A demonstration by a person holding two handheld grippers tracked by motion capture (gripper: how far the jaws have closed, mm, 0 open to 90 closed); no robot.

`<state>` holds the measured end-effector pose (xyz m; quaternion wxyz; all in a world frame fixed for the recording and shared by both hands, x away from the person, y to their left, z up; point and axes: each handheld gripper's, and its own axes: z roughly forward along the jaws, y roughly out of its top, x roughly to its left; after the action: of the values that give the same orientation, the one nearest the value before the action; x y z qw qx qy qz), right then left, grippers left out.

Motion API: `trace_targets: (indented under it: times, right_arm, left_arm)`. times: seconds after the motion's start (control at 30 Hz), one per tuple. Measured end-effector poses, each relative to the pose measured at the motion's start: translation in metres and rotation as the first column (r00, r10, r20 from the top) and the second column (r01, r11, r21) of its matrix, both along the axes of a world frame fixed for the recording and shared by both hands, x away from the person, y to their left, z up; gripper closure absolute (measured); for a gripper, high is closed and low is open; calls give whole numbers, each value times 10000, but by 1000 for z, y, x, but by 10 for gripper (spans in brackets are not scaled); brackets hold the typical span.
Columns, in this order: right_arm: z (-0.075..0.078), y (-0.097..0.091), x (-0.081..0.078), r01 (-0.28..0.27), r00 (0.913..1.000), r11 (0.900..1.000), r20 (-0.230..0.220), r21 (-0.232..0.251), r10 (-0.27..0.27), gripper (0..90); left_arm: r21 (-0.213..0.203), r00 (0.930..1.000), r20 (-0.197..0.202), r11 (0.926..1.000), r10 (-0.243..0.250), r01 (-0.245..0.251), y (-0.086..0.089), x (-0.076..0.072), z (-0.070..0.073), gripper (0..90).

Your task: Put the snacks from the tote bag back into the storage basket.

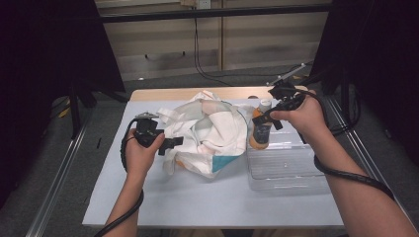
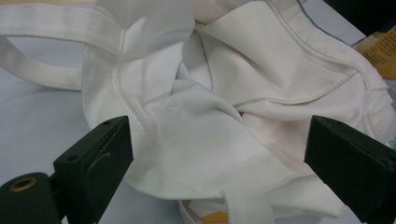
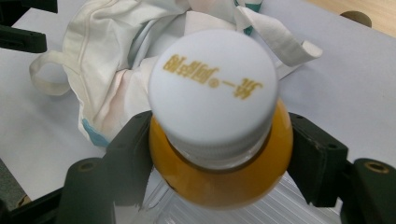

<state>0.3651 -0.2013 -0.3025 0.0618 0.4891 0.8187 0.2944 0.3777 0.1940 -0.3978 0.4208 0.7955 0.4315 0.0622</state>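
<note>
Nearest, two forearms enter the high view from the bottom edge, each hand carrying a gripper with a trailing black cable. Left gripper [image 1: 170,142]: jaws spread wide, pointing at the crumpled white tote bag [image 1: 210,133] lying mid-table. Its own view shows both black jaws apart, with the bag's cloth [image 2: 210,126] lying between and beyond them; neither pad presses on the fabric. One white bag strap [image 2: 42,74] loops off to the side.

Right gripper [image 1: 264,117]: closed on an orange juice bottle [image 1: 260,129] with a white cap [image 3: 212,86], both jaws bearing against the bottle's shoulder just below the cap. The bottle stands upright at the near left corner of a clear plastic tray [image 1: 289,168], just beside the bag's right edge; whether its base rests on the tray cannot be told.

Farther off, the pale sheet covering the table [image 1: 197,197] ends at a strip of bare wood along the far edge.
</note>
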Motion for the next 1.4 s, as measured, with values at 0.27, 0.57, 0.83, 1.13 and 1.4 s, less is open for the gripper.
trace_targets:
  times: [0.27,0.57,0.83,1.13,1.4]
  right_arm:
    - [-7,3,3,-42,9999,10000,-118,-81,41,304]
    - [-18,10,8,-216,9993,9993,-300,-310,207,304]
    - [-25,11,11,-259,9987,9990,-438,-369,242,304]
    - [-29,16,15,-364,9977,9975,-601,-603,328,304]
    - [-33,15,18,-316,9964,9976,-808,-611,266,303]
  left_arm:
    - [28,10000,-39,10000,-12,13,0,0,-1,76]
    - [-103,10000,-13,9999,23,-23,-1,0,0,76]
    - [-120,10000,-45,9999,16,-16,-3,0,0,76]
    - [-123,10000,-41,9999,-5,4,-2,0,-1,76]
    - [-135,10000,-54,9999,-19,19,-2,0,-1,76]
